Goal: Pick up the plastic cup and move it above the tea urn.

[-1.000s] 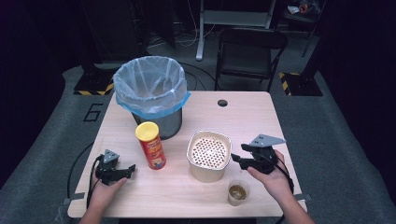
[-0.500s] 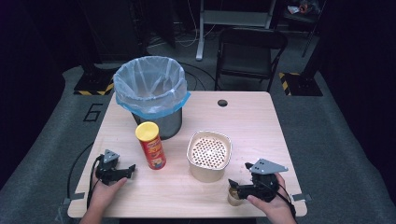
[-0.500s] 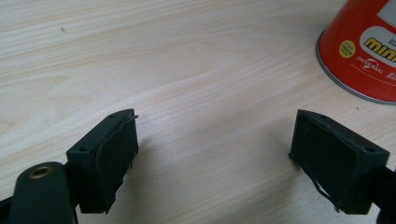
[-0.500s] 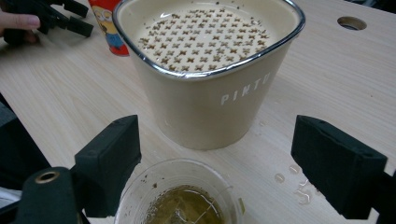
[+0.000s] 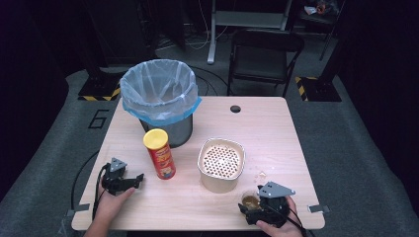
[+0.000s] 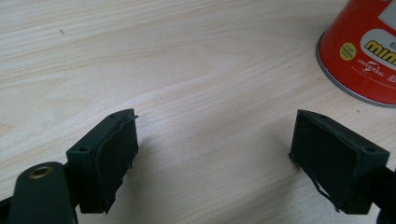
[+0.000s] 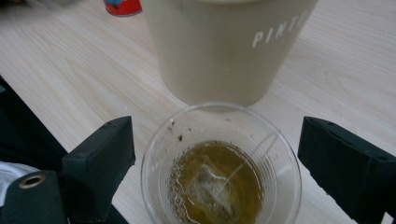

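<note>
The right gripper (image 5: pixel 253 210) lies low at the near table (image 5: pixel 276 128) edge, jaws spread wide on either side of a clear cup (image 7: pixel 222 179) holding a teabag in amber liquid, untouched, just before the beige perforated container (image 5: pixel 221 164). Left of that container, beyond the red can (image 5: pixel 160 154), the left gripper (image 6: pixel 215 154) rests wide open over bare wood.

The red can (image 6: pixel 362 49) is cut off by the left gripper view's edge, its label only partly readable.
</note>
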